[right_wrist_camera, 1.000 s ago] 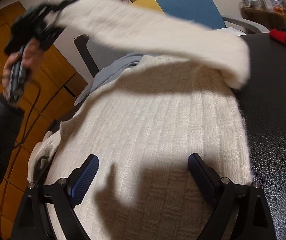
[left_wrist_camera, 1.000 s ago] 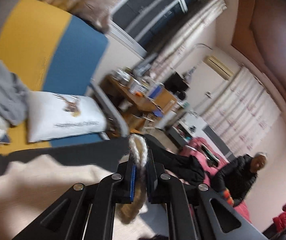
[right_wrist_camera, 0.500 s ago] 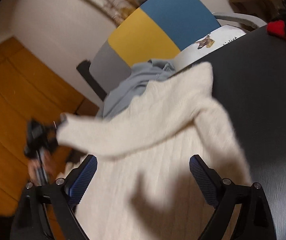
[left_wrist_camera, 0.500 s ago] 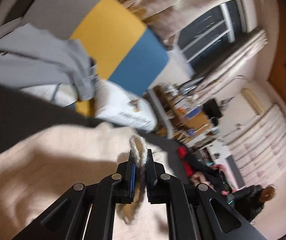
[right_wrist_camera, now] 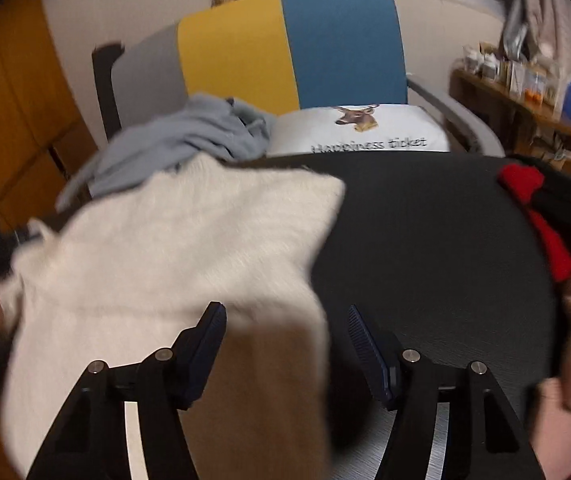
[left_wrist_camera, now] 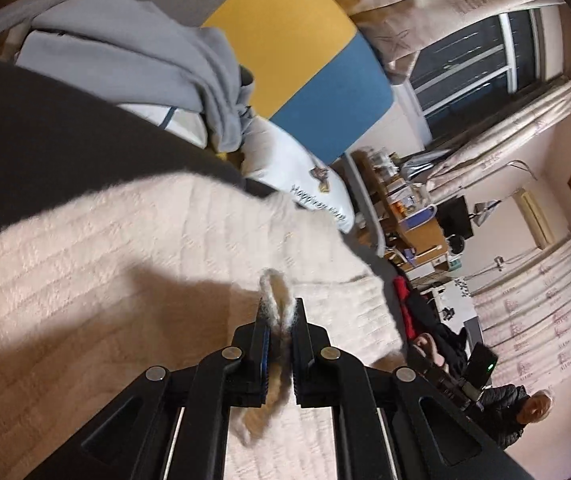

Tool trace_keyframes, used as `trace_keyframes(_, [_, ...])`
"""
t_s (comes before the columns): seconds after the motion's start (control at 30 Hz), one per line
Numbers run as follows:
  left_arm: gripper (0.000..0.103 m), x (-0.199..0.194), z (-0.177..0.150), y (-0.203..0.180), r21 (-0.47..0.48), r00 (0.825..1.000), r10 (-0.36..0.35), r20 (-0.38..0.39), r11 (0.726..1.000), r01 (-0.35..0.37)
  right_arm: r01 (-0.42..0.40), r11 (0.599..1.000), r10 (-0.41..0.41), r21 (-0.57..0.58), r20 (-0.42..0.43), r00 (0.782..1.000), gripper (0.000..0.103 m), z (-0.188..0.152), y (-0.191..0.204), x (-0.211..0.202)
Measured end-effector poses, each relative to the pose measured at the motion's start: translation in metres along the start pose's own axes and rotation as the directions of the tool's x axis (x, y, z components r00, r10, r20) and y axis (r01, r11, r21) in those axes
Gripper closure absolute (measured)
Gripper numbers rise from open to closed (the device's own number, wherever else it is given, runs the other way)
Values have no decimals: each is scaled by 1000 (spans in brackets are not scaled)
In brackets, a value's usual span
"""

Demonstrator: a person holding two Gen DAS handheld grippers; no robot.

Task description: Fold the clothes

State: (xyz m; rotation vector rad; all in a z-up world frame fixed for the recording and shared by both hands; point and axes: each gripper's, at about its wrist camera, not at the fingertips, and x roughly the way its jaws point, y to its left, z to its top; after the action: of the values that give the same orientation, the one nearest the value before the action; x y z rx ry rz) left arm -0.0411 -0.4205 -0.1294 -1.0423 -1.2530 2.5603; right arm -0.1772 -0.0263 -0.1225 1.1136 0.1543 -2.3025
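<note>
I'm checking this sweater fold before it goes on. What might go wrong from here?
The left hand-held gripper pinches only a thin bit of the cream sweater's edge, so the knit may slip out or stretch. The right hand-held gripper is open, above the sweater, so nothing pins the body and it may drag across the black table. The grey garment touches the sweater's far edge and might get caught.

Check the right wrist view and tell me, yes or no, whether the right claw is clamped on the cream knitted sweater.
No: the right claw stands wide open above the cream knitted sweater, gripping nothing.
</note>
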Motion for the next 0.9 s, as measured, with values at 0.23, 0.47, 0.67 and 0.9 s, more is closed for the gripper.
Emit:
trace_keyframes(0.23, [96,-3,18,-47,58,997,-78,28,995,76,48,998,-50,-47,-54,997,38,-11,-9,30])
trace_keyframes(0.47, [96,-23,32,-100,123,965,-240,104,966,227,189,979,-194,71,74,978,83,10,-12,32])
trace_keyframes(0.67, [96,30,2,-64,97,999,-6,-44,995,11,306,941,-318,144,66,946,84,-15,-34,14])
trace_keyframes(0.9, [96,52,-31,3,-18,987,123,-107,992,-126,230,971,-226,58,-69,972,64,-25,-45,4])
